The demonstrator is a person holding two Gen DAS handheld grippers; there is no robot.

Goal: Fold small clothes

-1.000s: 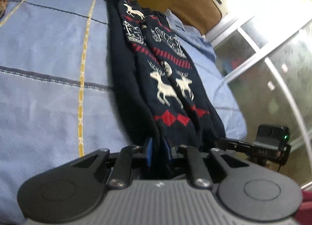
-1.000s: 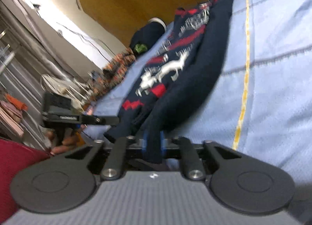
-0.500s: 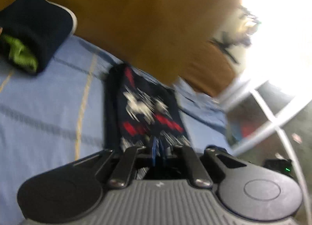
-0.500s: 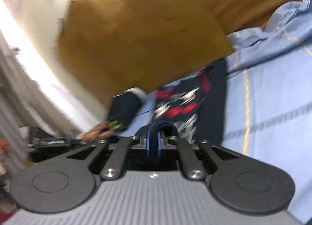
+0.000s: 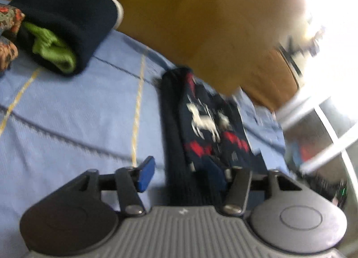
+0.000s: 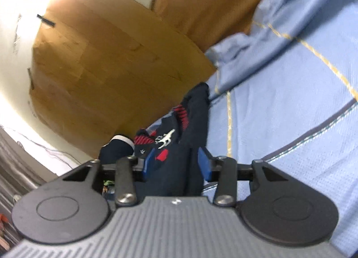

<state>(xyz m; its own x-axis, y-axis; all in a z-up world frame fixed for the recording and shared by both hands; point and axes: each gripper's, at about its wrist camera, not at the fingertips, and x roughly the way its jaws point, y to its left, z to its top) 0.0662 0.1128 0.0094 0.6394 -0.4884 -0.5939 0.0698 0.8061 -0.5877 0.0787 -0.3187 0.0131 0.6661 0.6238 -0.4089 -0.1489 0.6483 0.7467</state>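
The left claw (image 5: pixel 179 174) stands about half open, its jaws having just been parting; the near end of the sweater (image 5: pixel 201 123) lies between the blue pads (image 5: pixel 146 174), and the left pad is clear of the cloth, while blur hides whether the right pad still touches it. The right claw (image 6: pixel 176 164) has likewise just been opening: its pads (image 6: pixel 204 164) flank the sweater's (image 6: pixel 179 157) folded end with a sliver of gap on either side, so the cloth sits between them unpinched.

The sweater is a dark navy knit, folded into a long narrow band that runs away from both claws across the bed (image 5: pixel 67 112) toward its far edge. Its outer side shows thick, ribbed, plain navy; the upper face carries white reindeer, rows of red diamonds and red-striped bands. The wool looks heavy and soft, with rounded fold edges.

The bedsheet under it is pale blue, fine-woven, crossed by thin yellow and dark lines. Toward the far left corner of the bed lies a folded navy garment (image 5: pixel 73 18) with a bright green lining, and beside it a patterned orange cloth (image 5: pixel 9 34). Beyond the bed's far edge rises a smooth brown wooden panel (image 6: pixel 100 67).
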